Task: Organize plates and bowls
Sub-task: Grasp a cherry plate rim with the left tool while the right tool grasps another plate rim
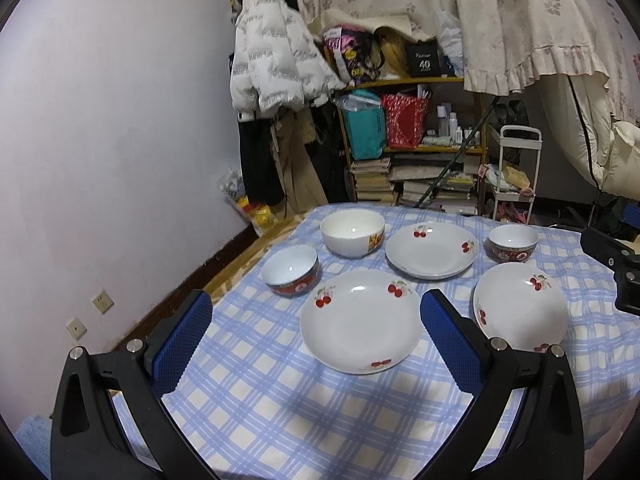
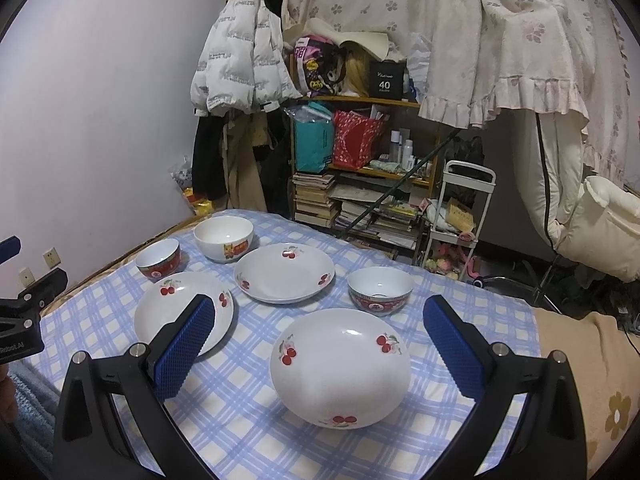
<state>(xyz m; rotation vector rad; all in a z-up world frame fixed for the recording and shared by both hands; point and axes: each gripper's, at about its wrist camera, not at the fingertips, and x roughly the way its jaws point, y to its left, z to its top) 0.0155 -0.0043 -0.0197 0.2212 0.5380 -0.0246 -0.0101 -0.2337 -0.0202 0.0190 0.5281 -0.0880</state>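
Blue-checked tablecloth (image 1: 260,400) | three cherry plates (image 1: 360,320), three bowls (image 1: 352,232) apart | left gripper (image 1: 316,320), right gripper (image 2: 320,328) spread, empty

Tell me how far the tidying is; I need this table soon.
Nothing looks done: the three cherry plates lie apart on the checked tablecloth, and the two red-patterned bowls and the larger white bowl stand unstacked. Left gripper and right gripper are open, holding nothing. All stacking remains.

Three cherry-print plates (image 2: 340,368), two red-patterned bowls (image 2: 380,290), one white bowl (image 2: 224,238).
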